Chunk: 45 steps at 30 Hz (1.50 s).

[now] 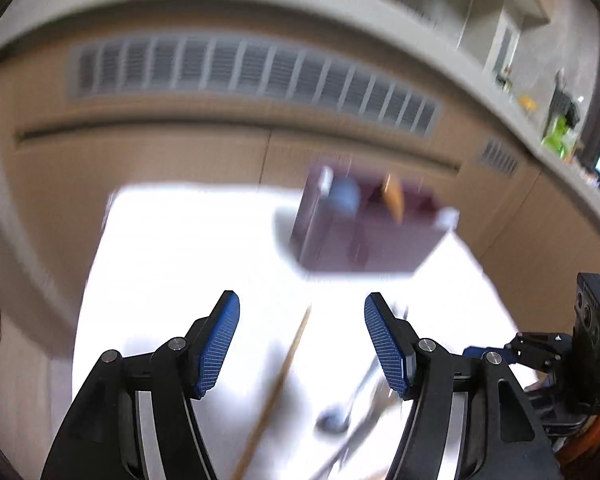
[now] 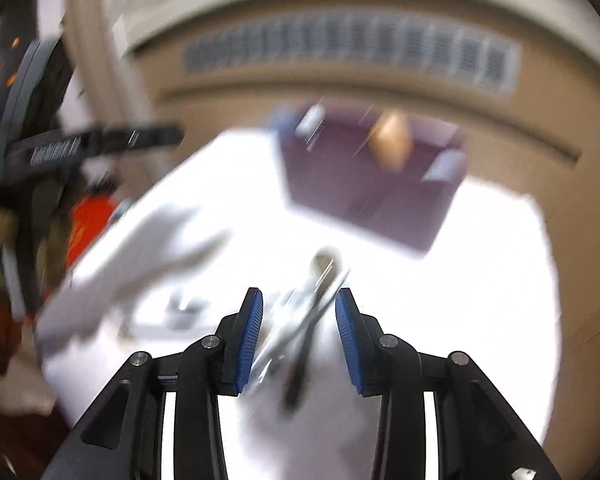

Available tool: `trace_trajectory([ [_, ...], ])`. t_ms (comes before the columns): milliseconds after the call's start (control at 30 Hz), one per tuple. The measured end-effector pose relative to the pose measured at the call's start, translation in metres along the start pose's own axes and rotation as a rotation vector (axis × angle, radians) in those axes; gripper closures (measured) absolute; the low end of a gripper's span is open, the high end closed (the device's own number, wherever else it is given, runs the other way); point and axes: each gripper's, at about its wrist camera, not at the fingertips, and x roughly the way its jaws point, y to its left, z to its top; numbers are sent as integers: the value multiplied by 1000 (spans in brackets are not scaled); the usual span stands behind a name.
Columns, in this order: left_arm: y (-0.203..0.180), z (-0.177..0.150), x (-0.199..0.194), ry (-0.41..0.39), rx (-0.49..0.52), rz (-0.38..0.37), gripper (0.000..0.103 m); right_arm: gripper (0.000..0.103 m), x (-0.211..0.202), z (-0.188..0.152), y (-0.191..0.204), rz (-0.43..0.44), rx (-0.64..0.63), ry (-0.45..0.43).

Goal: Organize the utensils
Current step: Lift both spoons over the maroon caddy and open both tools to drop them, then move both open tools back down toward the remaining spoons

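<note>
Both views are motion-blurred. A dark purple utensil box stands at the far side of a white table, with a wooden spoon and a blue-grey utensil in it. It also shows in the right wrist view. My left gripper is open above a wooden stick and a metal spoon. My right gripper is open, with a pile of metal utensils lying on the table between its fingers.
Tan cabinet fronts with a grey vent run behind the table under a grey counter. The right gripper body shows at the left view's right edge. The left gripper crosses the right view's left side, near an orange object.
</note>
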Motion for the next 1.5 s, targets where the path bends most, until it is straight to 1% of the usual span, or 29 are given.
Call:
trace_trajectory([
  [67,9,-31,-1,67,-13,10,38,68,10,-22,15,85,9,64],
  [100,15,-42,-2,82,-25,17,38,68,12,-28,22,124,14,76],
  [167,22,-61,-7,99,-53,33,38,68,17,-38,34,218,32,107],
  [233,27,-72,-16,84,-82,41,38,68,23,-41,44,267,17,134],
  [300,30,-78,-26,60,-109,38,38,68,30,-37,50,245,-12,149],
  [400,35,-81,-29,57,-129,33,38,70,41,-23,46,199,-12,143],
  [467,37,-81,-25,69,-136,36,38,70,49,-10,39,140,1,126],
  [533,38,-80,-19,79,-141,28,38,70,56,1,29,104,24,109],
  [633,38,-82,-10,96,-140,19,38,70,67,16,11,94,77,97],
  [733,36,-84,-3,116,-134,1,38,72,68,26,4,62,85,82],
  [867,31,-85,5,131,-115,-13,38,72,76,32,-4,-63,45,48],
  [1000,27,-85,9,139,-98,-27,38,73,72,36,-19,-145,39,42],
  [1067,23,-83,12,144,-85,-36,38,71,60,36,-33,-144,71,14],
  [1100,20,-82,13,146,-77,-41,38,71,51,31,-38,-149,90,3],
  [1133,17,-80,15,146,-67,-45,38,71,51,36,-42,-160,106,1],
  [1200,10,-76,17,140,-43,-60,37,71,46,31,-56,-196,140,3],
  [1267,3,-72,19,129,-32,-87,35,71,47,28,-65,-214,171,21],
  [1333,-1,-69,20,128,-25,-101,32,71,52,26,-68,-205,192,40],
  [1400,-6,-69,21,125,-5,-83,31,71,55,26,-68,-187,208,36],
  [1500,-8,-71,21,137,7,-61,31,71,67,36,-58,-140,210,44],
])
